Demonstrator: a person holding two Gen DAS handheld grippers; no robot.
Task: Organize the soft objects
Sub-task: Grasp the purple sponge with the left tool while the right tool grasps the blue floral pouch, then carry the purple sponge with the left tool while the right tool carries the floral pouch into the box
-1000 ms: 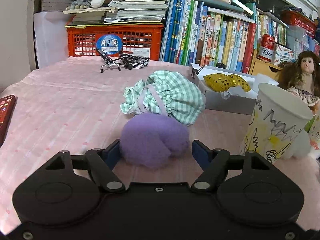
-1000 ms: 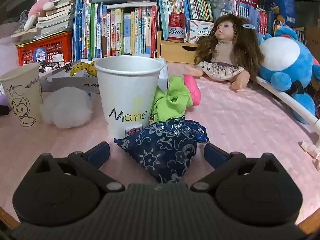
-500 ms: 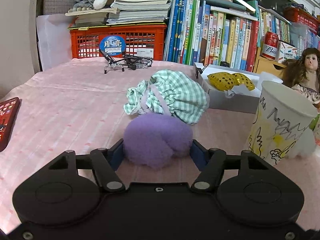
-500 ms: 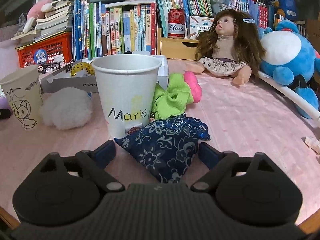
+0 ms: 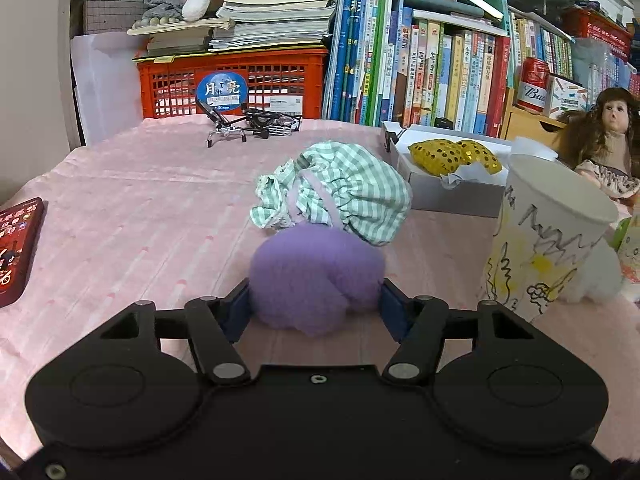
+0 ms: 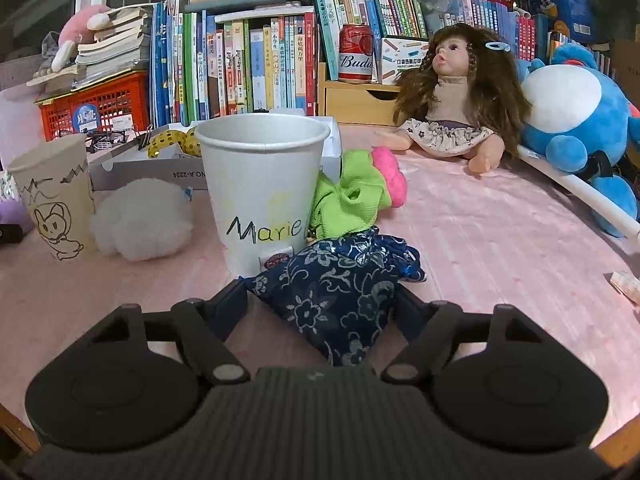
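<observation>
Purple fluff of the pompom point(image 5: 316, 280) on the pink tablecloth point(image 5: 140, 208) sits pinched in our left gripper point(image 5: 316, 312), while our right gripper point(image 6: 320, 308) has just been closing, jaws touching the blue floral pouch point(image 6: 336, 296) beside the Marie cup point(image 6: 262, 184).

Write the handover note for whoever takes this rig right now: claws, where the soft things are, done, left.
Left claw: jaws have just been closing, pads now against both sides of the purple pom-pom, which sits on the pink tablecloth.
Right claw: jaws have just been closing around the blue floral pouch, also on the cloth; full grip unclear.
Loose: green checked pouch, white pom-pom, green-and-pink cloth.
Done: nothing visibly put away; what shows of the Marie cup's inside is bare.
Left: lift both, then sort the rest.
</observation>
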